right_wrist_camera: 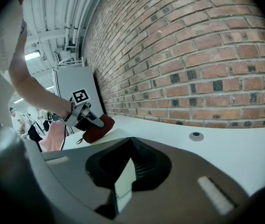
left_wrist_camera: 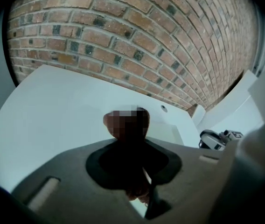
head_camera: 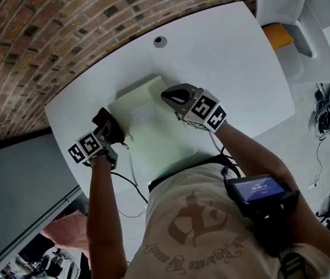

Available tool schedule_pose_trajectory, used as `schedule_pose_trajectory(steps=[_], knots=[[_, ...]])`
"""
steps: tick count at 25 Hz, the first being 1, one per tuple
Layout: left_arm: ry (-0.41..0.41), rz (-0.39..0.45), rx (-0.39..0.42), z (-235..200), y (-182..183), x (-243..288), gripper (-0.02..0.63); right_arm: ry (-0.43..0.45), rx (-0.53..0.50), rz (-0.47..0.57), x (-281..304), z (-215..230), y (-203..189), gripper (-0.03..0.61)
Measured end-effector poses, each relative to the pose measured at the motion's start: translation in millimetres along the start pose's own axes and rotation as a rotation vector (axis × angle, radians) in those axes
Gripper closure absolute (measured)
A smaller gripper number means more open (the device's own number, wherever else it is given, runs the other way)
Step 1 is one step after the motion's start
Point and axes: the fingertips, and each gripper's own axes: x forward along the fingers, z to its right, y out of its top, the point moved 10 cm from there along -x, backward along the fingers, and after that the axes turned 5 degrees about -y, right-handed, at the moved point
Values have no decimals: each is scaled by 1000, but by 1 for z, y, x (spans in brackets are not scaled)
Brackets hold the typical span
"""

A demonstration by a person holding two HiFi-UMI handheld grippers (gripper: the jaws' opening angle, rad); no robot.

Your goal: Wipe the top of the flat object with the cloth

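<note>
Cloth (right_wrist_camera: 97, 129) held in left fingers (right_wrist_camera: 89, 119); right fingers (head_camera: 176, 96) clamp flat object (head_camera: 153, 138); grommet (head_camera: 160, 41) beyond.

White table (head_camera: 240, 57); pale flat object (head_camera: 147, 127) lying near front edge; round grey cap (head_camera: 160, 41) beyond.
</note>
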Motion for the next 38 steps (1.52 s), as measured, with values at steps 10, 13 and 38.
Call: schedule_pose_trajectory(steps=[10,13,38], knots=[[81,-104,121,27,38,38,540,-22,24,8,-13,12,-5,571],[83,-136,168,39,35,50,540,-37,23,13,-14,13,-8,571],[-196,-362,416,162,27,141,538,-112,86,25,-37,28,-33,571]])
